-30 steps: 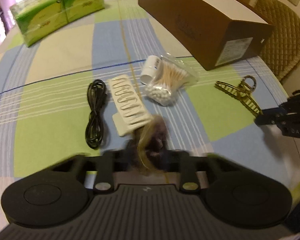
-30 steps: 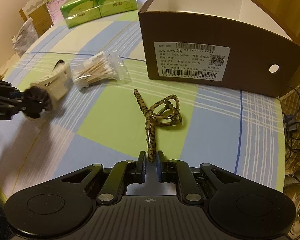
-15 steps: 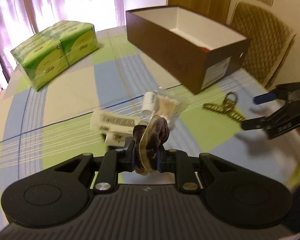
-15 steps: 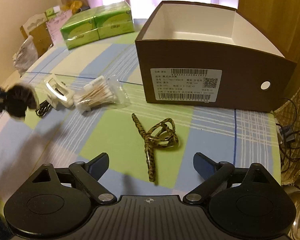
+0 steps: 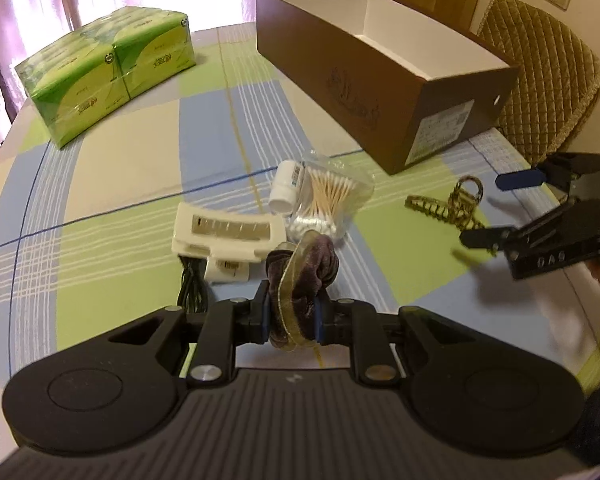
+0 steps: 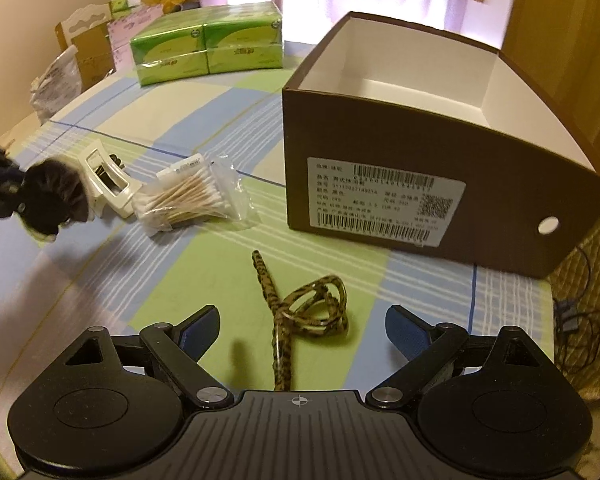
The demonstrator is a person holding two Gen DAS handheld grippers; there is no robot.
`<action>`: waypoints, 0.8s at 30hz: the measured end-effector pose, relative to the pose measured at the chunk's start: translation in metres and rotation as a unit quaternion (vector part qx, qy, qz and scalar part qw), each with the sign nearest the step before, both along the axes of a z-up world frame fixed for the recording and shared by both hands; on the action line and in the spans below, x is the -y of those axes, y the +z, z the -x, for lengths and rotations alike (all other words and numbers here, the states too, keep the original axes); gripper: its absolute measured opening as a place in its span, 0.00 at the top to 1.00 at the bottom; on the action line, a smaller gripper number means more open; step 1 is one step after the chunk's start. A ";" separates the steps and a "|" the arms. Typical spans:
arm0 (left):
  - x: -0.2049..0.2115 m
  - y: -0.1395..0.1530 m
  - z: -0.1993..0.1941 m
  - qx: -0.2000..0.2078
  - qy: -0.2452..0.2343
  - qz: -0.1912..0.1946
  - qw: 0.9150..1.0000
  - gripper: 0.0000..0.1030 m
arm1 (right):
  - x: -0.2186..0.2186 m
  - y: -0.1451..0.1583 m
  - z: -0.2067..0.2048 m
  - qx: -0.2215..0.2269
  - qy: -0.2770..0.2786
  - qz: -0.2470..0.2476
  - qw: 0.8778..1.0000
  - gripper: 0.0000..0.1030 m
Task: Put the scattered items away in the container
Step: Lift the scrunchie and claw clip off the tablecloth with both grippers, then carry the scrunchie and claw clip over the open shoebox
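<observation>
Checked desk (image 5: 132, 168) by curtains | left hand-held gripper (image 5: 291, 316) lower centre, tilted down, clamped on dark scrunchie (image 5: 304, 276) | right hand-held gripper (image 6: 302, 330) spread wide, just opened, over leopard hair clip (image 6: 300, 312) | brown box (image 6: 380, 168) upper right, white inside, nothing visible in it

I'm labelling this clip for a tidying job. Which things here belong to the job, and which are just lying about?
Belongs to the job:
- brown box, open
- scrunchie, in the left gripper
- leopard hair clip, before the open right gripper
- cotton swab bag
- white bottle
- cream hair clip
- black cable

Lying about:
- green tissue packs
- chair
</observation>
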State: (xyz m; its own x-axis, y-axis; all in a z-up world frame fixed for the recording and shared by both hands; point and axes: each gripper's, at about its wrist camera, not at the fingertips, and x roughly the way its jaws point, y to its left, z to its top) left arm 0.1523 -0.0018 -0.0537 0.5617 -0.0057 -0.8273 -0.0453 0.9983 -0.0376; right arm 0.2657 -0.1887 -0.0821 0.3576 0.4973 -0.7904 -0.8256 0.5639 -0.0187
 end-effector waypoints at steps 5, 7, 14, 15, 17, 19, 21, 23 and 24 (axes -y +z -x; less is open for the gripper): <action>0.004 0.003 -0.020 -0.003 0.000 0.000 1.000 0.85 | -0.006 -0.005 -0.007 0.007 0.011 0.009 1.000 0.19; 0.007 0.004 -0.026 -0.006 -0.003 -0.002 1.000 0.85 | -0.008 -0.007 -0.010 0.008 0.015 0.011 1.000 0.19; 0.019 0.007 -0.040 -0.012 -0.017 -0.012 1.000 0.85 | -0.011 -0.014 -0.013 -0.005 0.027 0.022 0.999 0.59; 0.020 0.006 -0.042 -0.013 -0.018 -0.012 1.000 0.85 | -0.009 -0.013 -0.012 -0.007 0.026 0.019 0.999 0.59; 0.022 0.006 -0.043 -0.018 -0.020 -0.014 1.000 0.85 | -0.006 -0.009 -0.009 -0.013 0.018 0.013 1.000 0.60; 0.023 0.006 -0.044 -0.021 -0.020 -0.016 0.999 0.85 | 0.001 -0.004 -0.006 -0.022 0.007 -0.001 1.000 0.60; 0.022 0.006 -0.044 -0.021 -0.020 -0.016 0.999 0.85 | 0.007 0.001 -0.004 -0.033 -0.008 -0.011 0.999 0.60; 0.022 0.006 -0.045 -0.021 -0.019 -0.017 0.999 0.85 | 0.013 0.007 -0.001 -0.041 -0.018 -0.020 0.999 0.60; 0.022 0.006 -0.045 -0.022 -0.020 -0.017 0.999 0.85 | 0.016 0.010 0.000 -0.045 -0.024 -0.026 0.998 0.60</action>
State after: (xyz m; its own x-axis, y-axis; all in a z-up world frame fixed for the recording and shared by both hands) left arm 0.1977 -0.0238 -0.0475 0.5247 0.0013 -0.8513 -0.0072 1.0000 -0.0028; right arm 0.2659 -0.2046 -0.0719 0.3106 0.5222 -0.7942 -0.7948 0.6010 0.0843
